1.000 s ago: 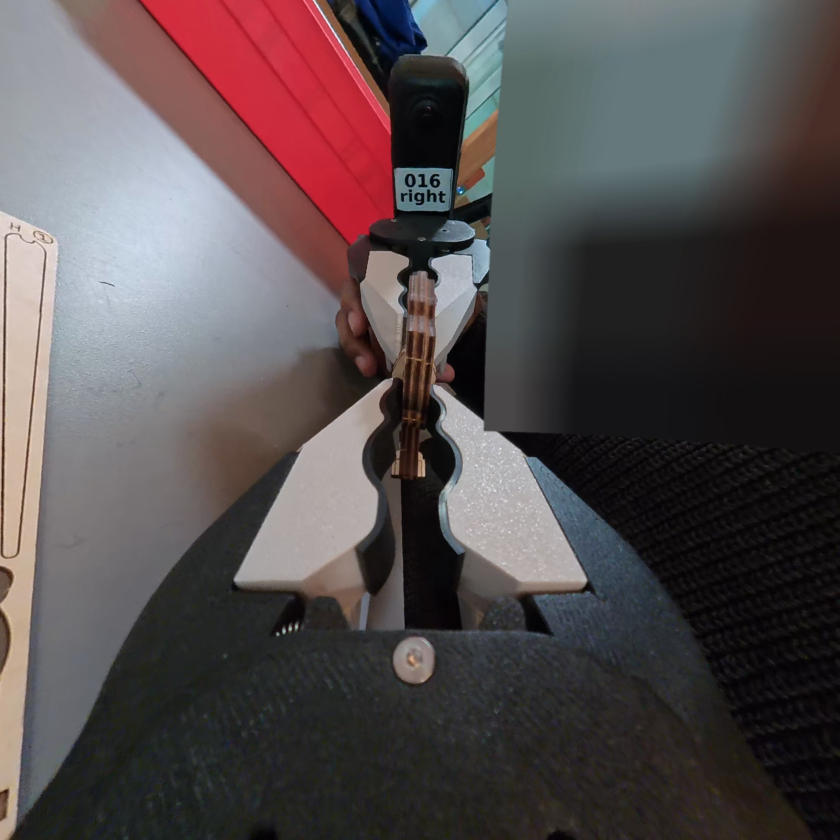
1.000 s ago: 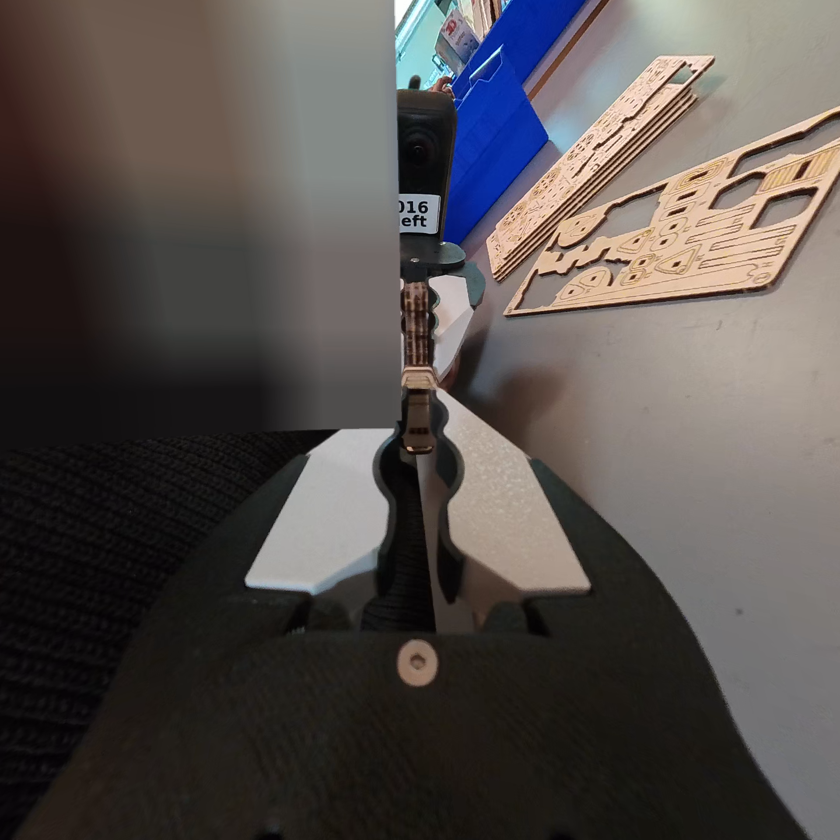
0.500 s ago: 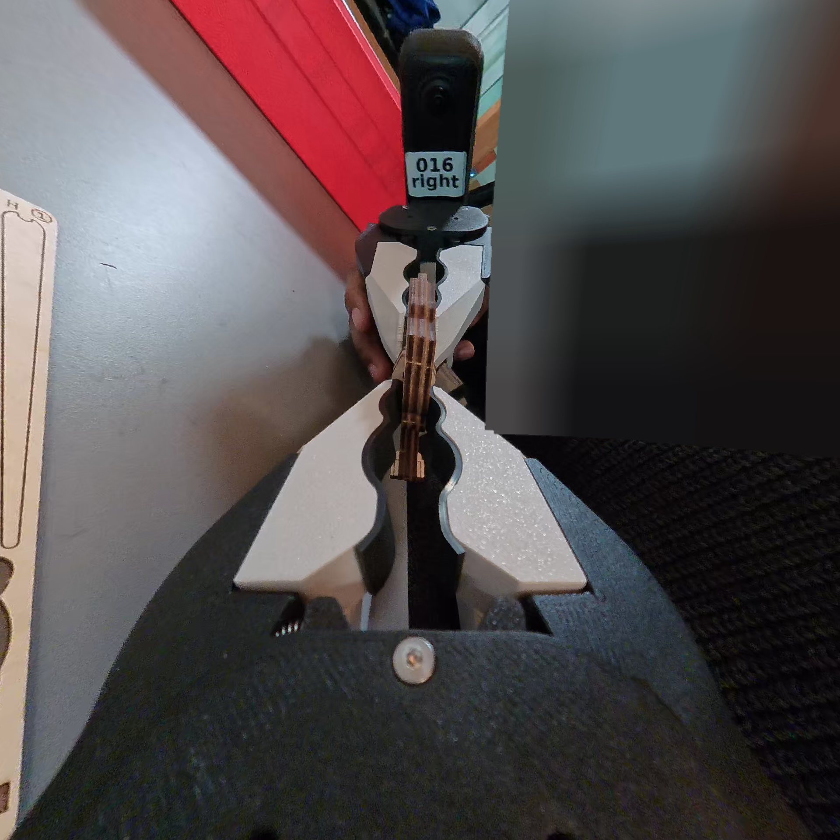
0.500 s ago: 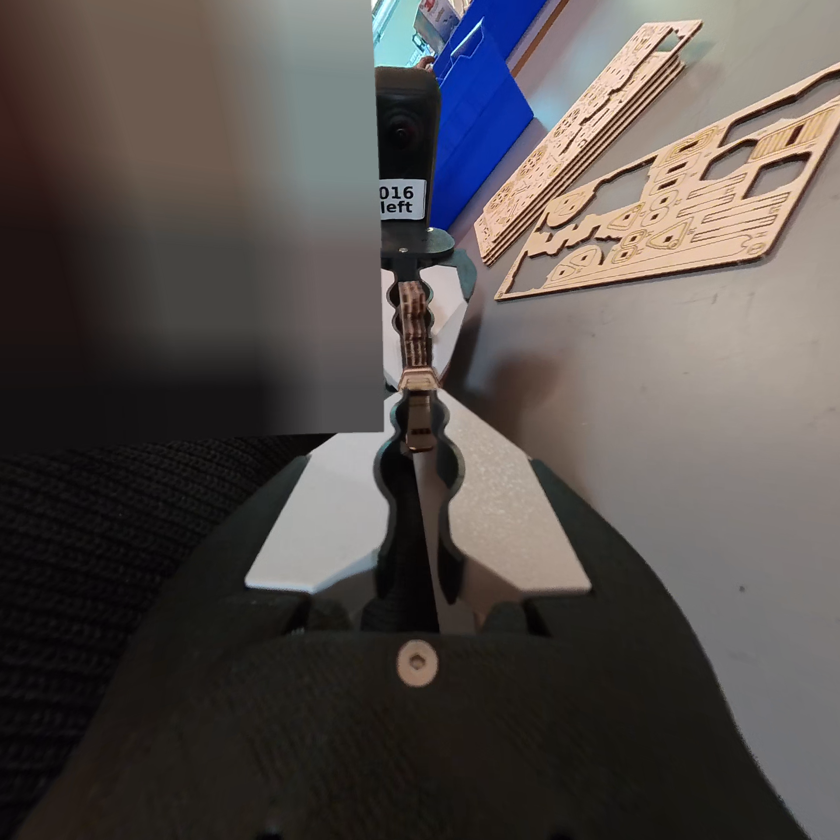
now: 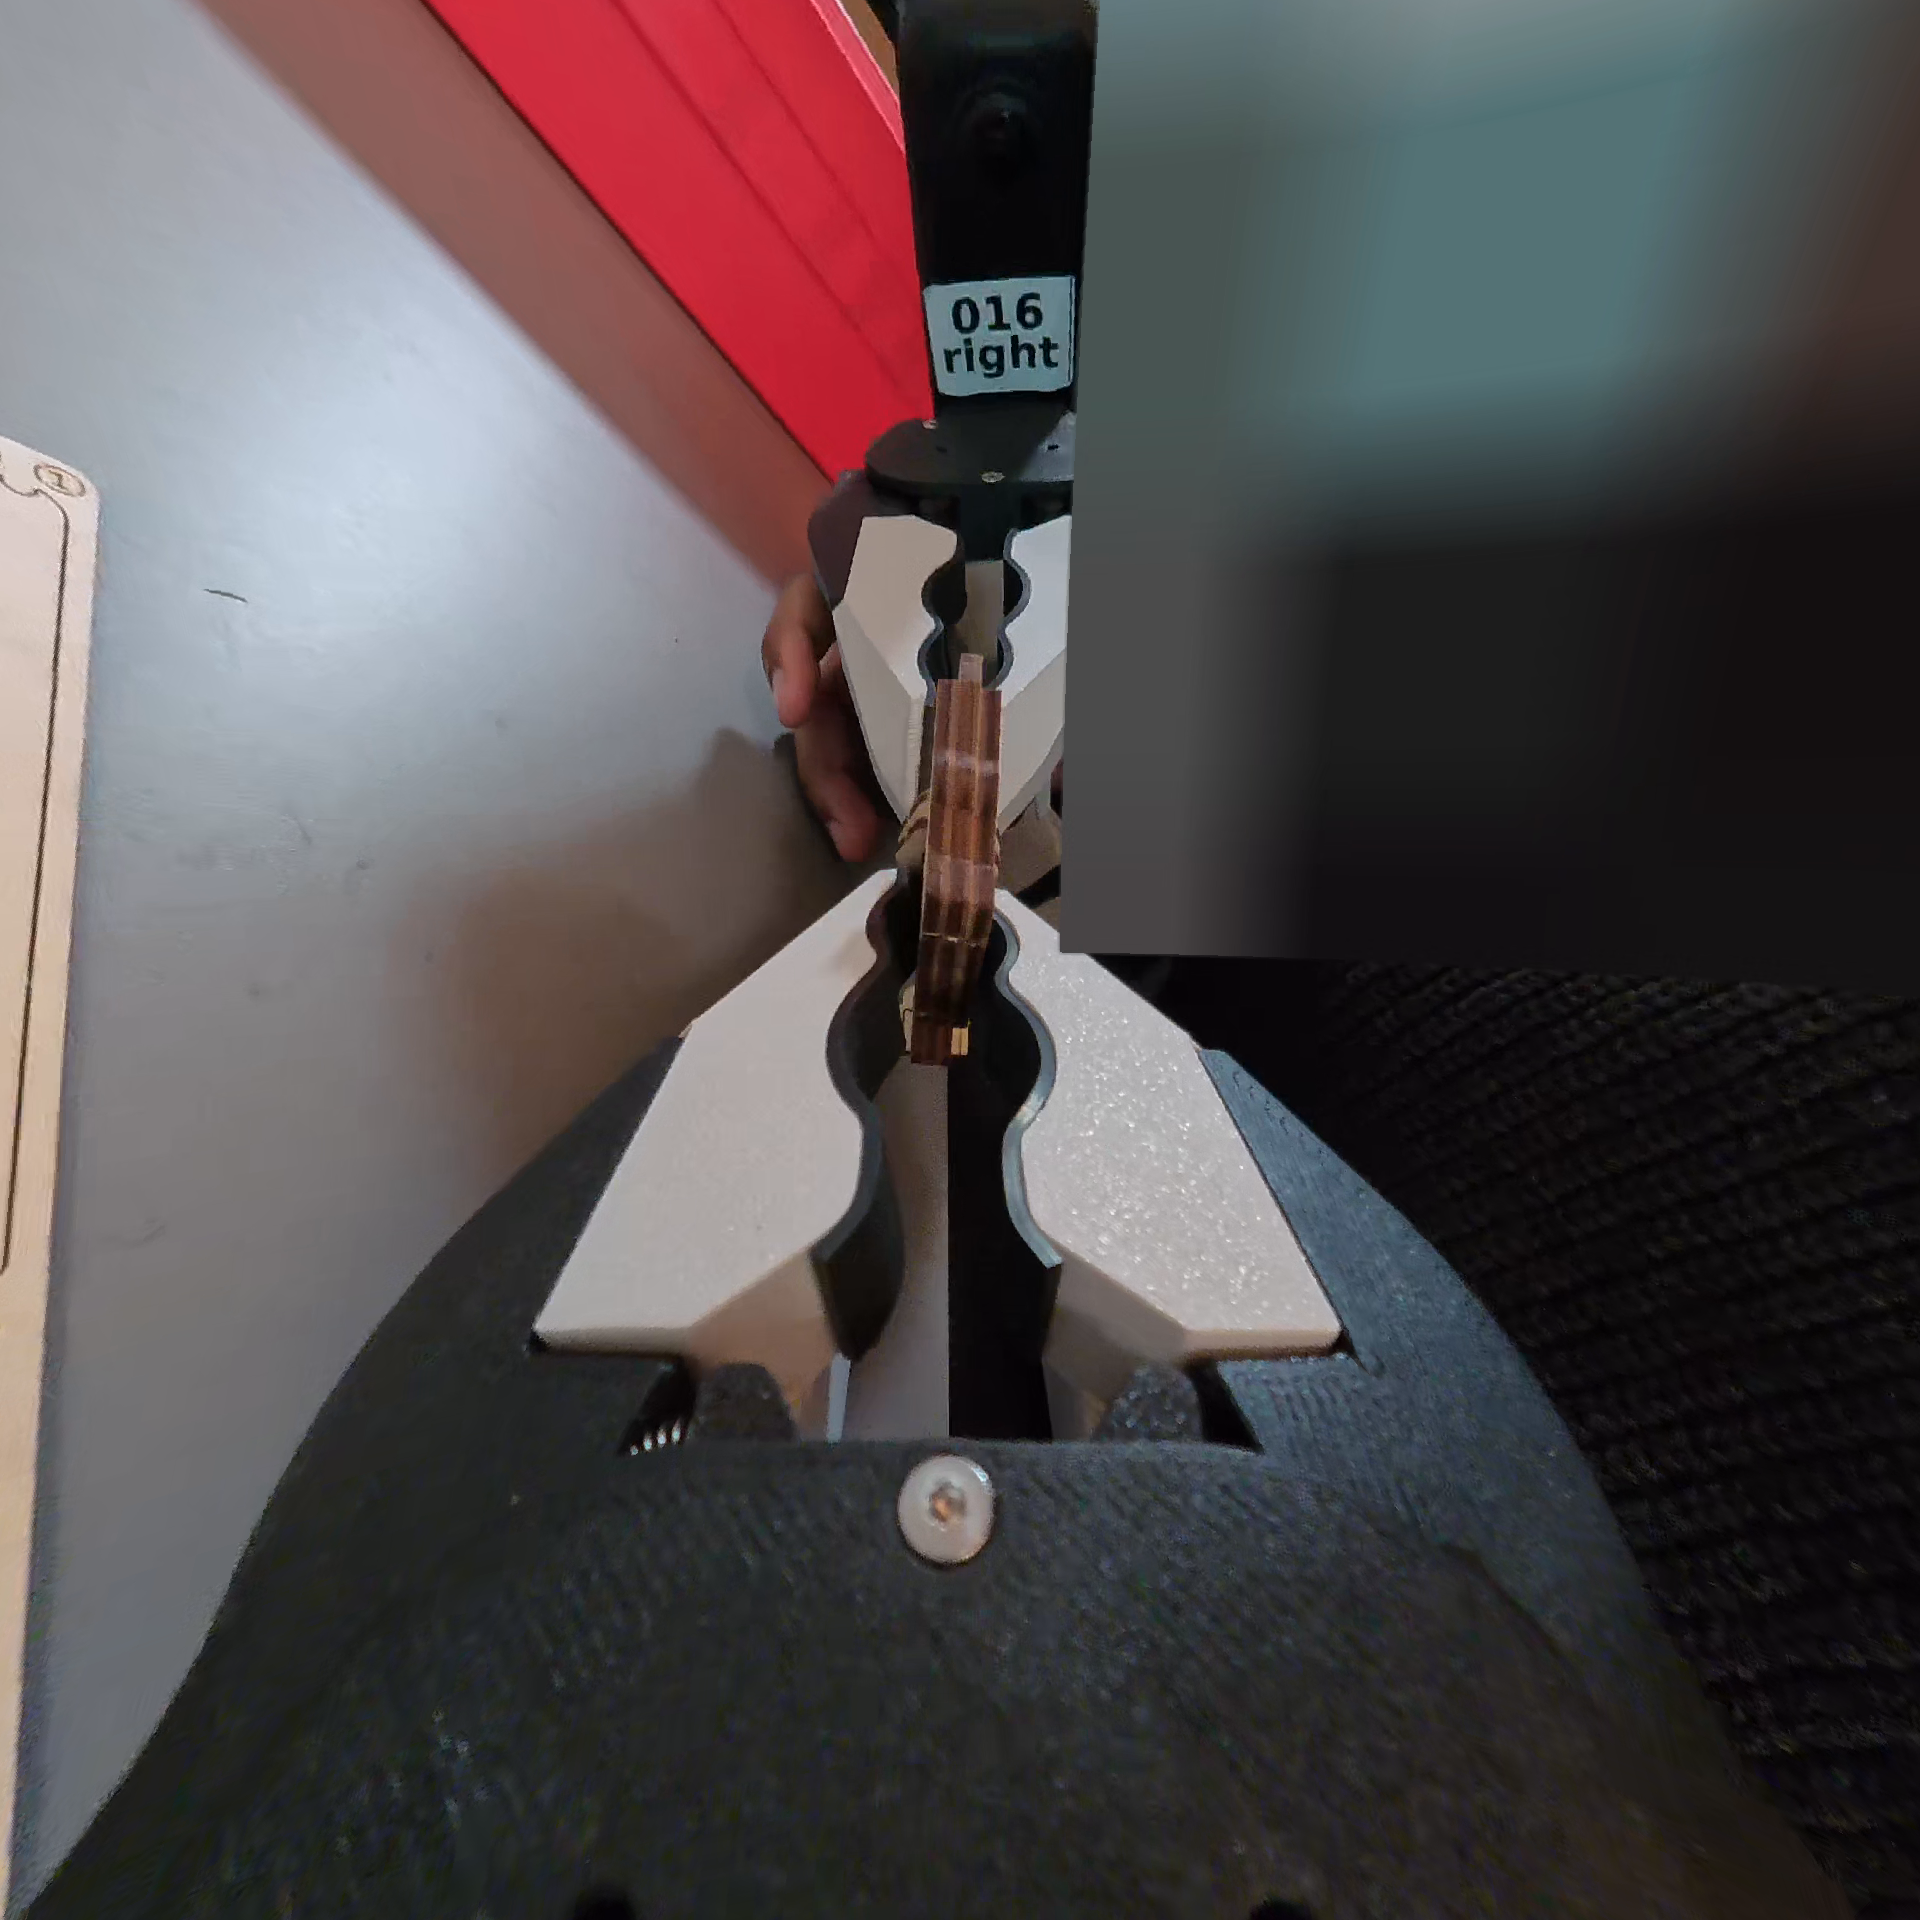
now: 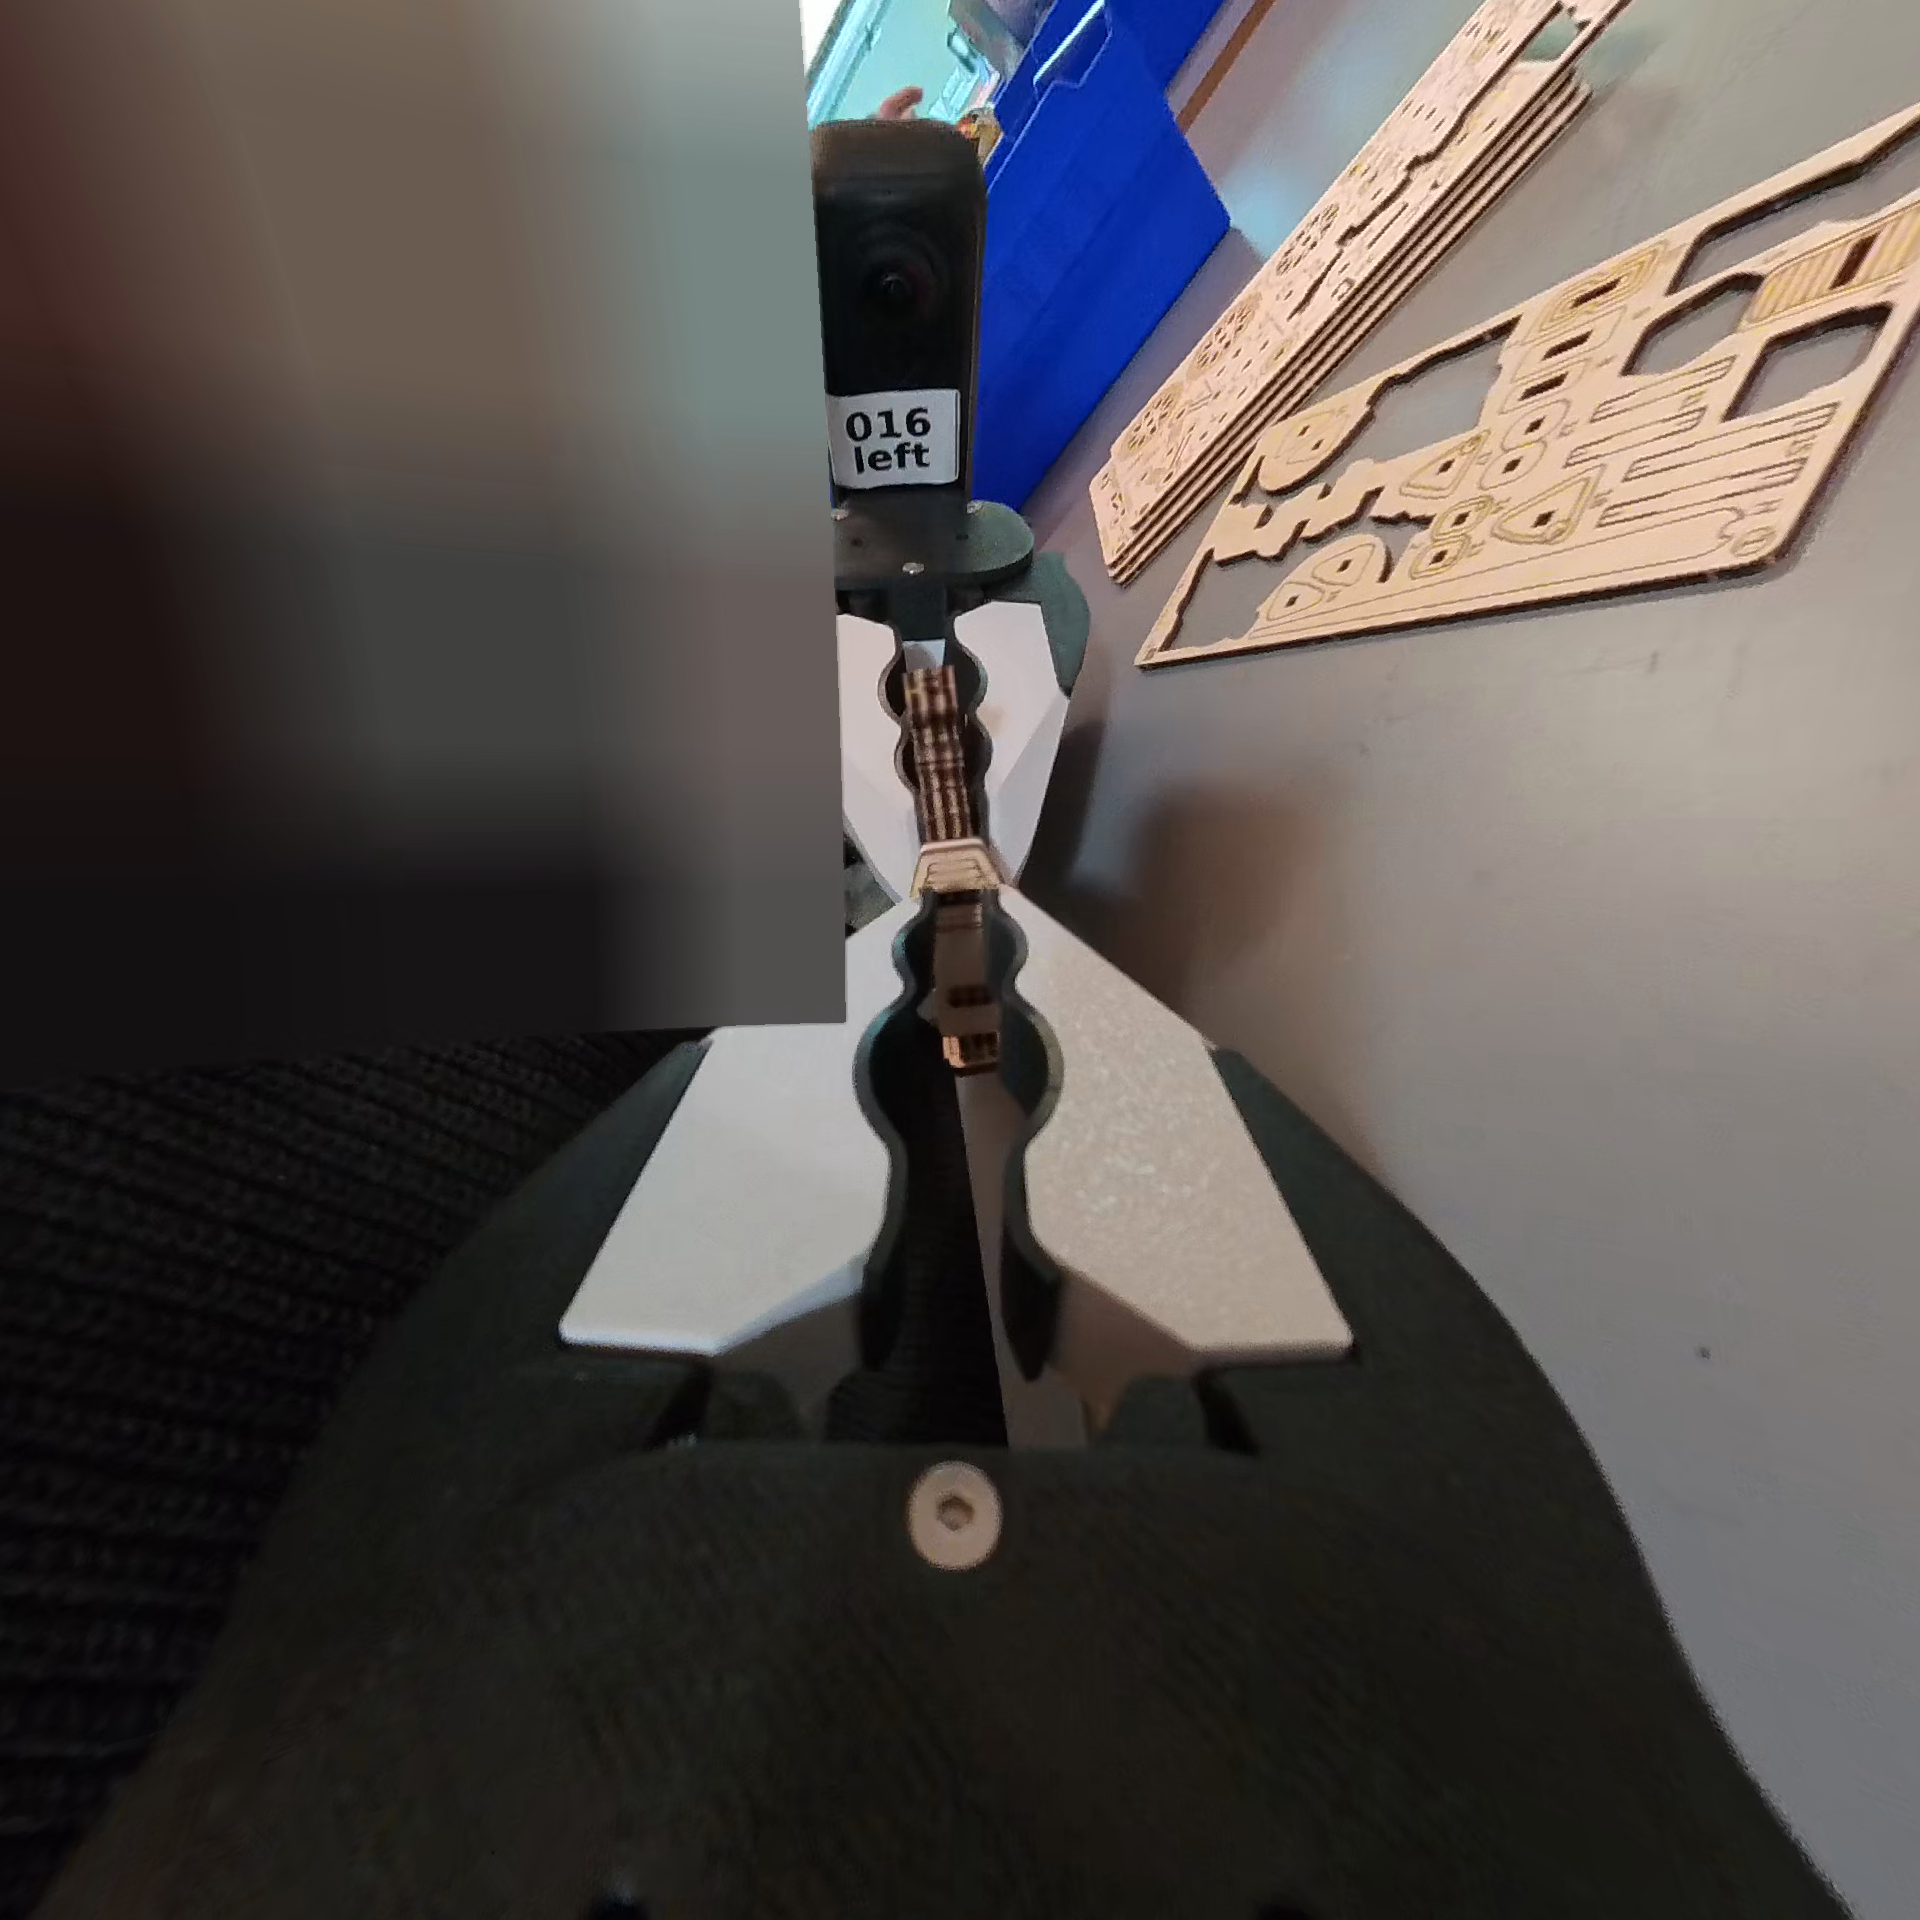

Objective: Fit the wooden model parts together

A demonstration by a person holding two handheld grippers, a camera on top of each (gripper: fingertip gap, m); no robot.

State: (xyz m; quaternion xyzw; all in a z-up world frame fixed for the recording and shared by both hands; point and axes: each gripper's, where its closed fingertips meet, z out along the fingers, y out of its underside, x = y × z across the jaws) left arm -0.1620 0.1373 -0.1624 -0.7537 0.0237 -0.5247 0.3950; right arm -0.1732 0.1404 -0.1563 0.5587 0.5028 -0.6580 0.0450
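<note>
**Two grippers nose to nose, one wooden piece pinched between them**

Both grippers meet tip to tip above the grey table [image 5: 343, 644], and the wooden model part [image 5: 951, 894] bridges the two. From the left wrist view, the left gripper [image 5: 943, 935] has its white fingers [image 5: 748, 1122] drawn in on the near end of the layered, dark-edged wood, which sits edge-on in the scalloped gap. Straight ahead the right gripper [image 5: 961, 686] faces back, its own tips nipping the far end of the same piece. A hand [image 5: 816, 748] wraps the right gripper's body from the table side, and a labelled black camera [image 5: 997, 197] rises above it.

Switch to the right wrist view and it is the mirror picture: the right gripper [image 6: 956, 935] is clamped on the wooden model part [image 6: 951, 821], with a paler tab of wood showing right at the tips, and the left gripper [image 6: 940, 748] beyond is closed on the other end. Whether this is one piece or two already joined, the edge-on angle does not reveal.

Out on the table to the right lies a cut-out plywood sheet [image 6: 1558, 457], several of its shapes already missing, and just beyond it a stack of sheets [image 6: 1340, 281]. A blue bin [image 6: 1081, 260] stands at the far edge. In the left wrist view another pale sheet [image 5: 42, 935] runs along the left border, and a red panel [image 5: 707, 208] slants behind the table.
</note>
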